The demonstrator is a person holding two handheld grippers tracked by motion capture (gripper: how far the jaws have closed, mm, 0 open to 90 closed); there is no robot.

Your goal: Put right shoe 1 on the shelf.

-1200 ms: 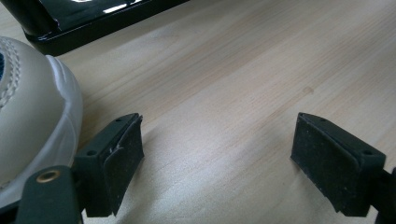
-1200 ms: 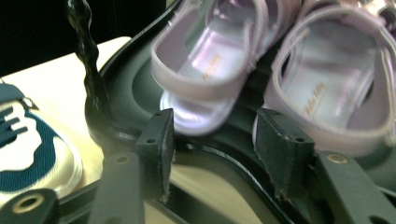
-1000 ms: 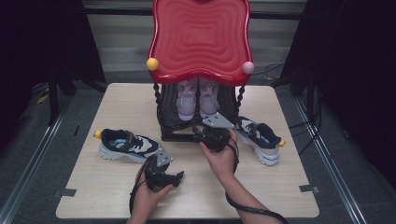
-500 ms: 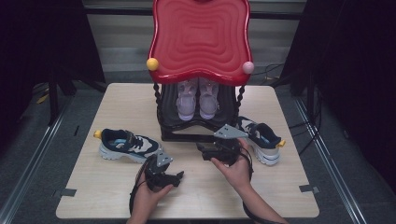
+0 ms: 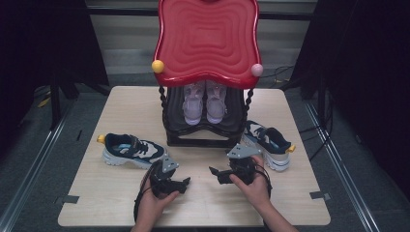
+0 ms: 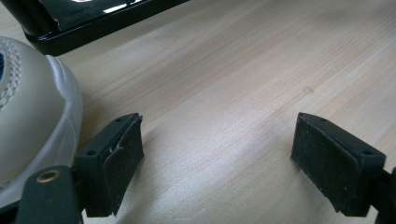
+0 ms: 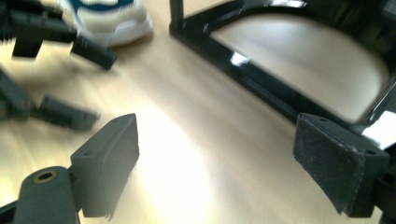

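A black shoe rack point(image 5: 205, 133) with a wavy red top stands mid-table, with a pair of pale lilac shoes point(image 5: 205, 101) on its shelf. One navy-and-white sneaker point(image 5: 133, 150) lies left of the rack, its mate point(image 5: 268, 142) to the right. My left gripper point(image 5: 184, 182) rests low on the table in front of the left sneaker, open and empty. Its own view shows the sneaker's white toe point(image 6: 32, 116) beside the left jaw of the left gripper point(image 6: 215, 126). My right gripper point(image 5: 214, 172) points left, open and empty. In the right gripper view, the right gripper point(image 7: 215, 130) faces the rack base point(image 7: 261, 70).
The wooden table point(image 5: 121, 106) has dark floor on all sides and tape marks at its front corners. The right gripper view shows the left gripper's jaws point(image 7: 70, 46), blurred, and the left sneaker point(image 7: 112, 16) beyond them.
My right gripper has drawn back from the rack's front toward the near edge and turned to point left. The left gripper and both sneakers have stayed put.
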